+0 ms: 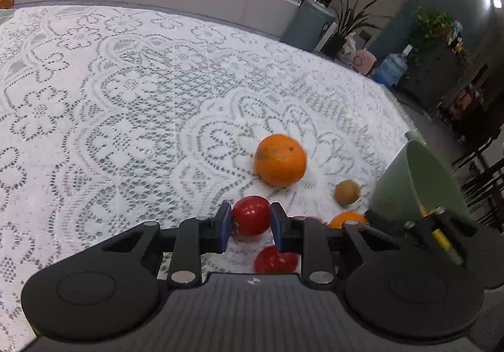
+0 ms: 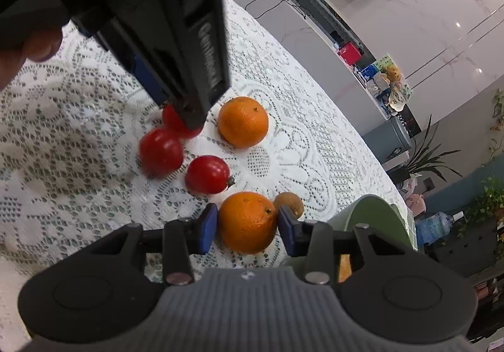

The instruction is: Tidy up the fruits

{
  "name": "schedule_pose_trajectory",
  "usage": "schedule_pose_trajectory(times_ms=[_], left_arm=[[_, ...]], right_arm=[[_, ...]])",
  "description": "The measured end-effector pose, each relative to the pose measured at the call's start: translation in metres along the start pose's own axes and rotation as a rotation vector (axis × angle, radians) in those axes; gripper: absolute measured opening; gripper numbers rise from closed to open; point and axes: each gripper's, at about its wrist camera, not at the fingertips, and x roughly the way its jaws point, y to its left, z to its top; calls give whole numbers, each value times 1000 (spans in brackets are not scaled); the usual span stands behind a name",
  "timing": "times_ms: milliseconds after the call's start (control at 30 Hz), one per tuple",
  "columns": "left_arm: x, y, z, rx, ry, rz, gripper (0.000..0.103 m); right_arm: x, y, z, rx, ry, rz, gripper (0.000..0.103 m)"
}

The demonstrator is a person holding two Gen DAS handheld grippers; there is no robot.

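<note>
red tomato (image 1: 251,216) sits clamped between the blue pads of the left gripper (image 1: 251,226), jaws nearly shut on it, low over the lace tablecloth (image 1: 126,100). the right gripper (image 2: 247,227) brackets an orange (image 2: 247,221): jaws partway open, both pads at the fruit's sides and apparently touching; a firm grip cannot be told. two more tomatoes (image 2: 160,150) (image 2: 208,175) lie left of that orange, a second orange (image 2: 243,121) farther off, a small brown fruit (image 2: 289,204) just beyond the held one. green bowl (image 2: 375,219) stands at the right, near edge, tilted toward the camera.

judgement: both hands are at the pick stage. the tomato is soft, so light pressure and a straight lift suit it. the orange is round and slick; centre the pads on its widest part before lifting. carry right to the bowl, one hand at a time, clear of the loose fruit.
</note>
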Motion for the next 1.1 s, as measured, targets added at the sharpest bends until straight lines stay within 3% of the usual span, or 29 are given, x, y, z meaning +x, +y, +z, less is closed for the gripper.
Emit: schedule_pose_trajectory(times_ms=[267,400,567,700,900,1100], left_arm=[[-13,17,5,-48,-2,35,33],[-24,26,7,-70,-19,71,34],[-29,29,5,-73,-13,49,35],[-31,20,2,-6,-26,25,54],[-17,0,-4,128,-27,85,58],[-5,-14,-9,203,-4,76,58]], right_arm=[[-10,-18,-1,109,-54,31,39],[-11,-33,-1,206,-70,89,39],[-11,-49,-3,333,-68,199,39],[-11,-53,-8,402,-68,283,39],[-9,-46,-6,372,-63,308,39],[-12,-43,-7,343,-47,309,40]])
